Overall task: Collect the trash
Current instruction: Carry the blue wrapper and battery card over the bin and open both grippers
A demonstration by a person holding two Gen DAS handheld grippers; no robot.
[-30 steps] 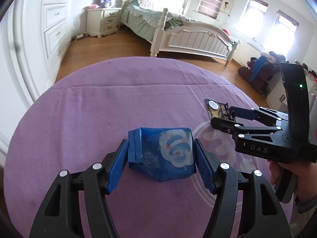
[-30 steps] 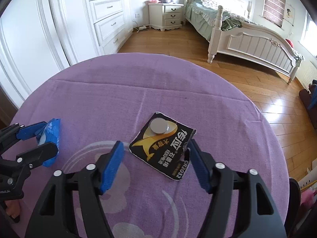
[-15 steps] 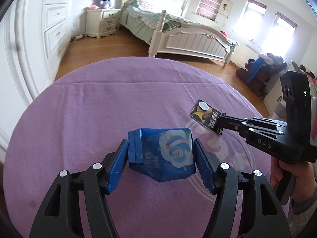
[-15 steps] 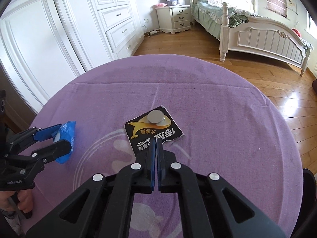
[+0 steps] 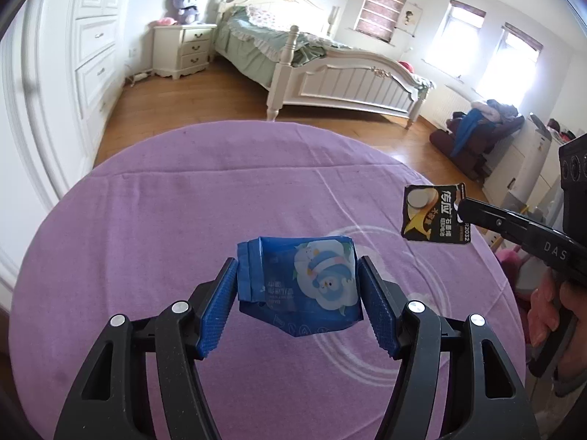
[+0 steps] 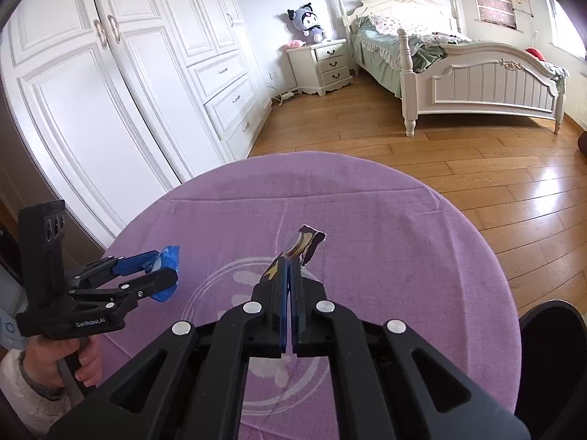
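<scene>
We see the round table under its purple cloth bare across its far half, so a gripper could pass freely there. Nearer us, the left gripper with its blue crumpled wrapper blocks the left side; a dark round bin stands off the right edge.

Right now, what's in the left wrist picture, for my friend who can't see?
Left tongs squeeze a blue snack wrapper above a purple tablecloth. Right tongs lift a black coin-battery card.
</scene>
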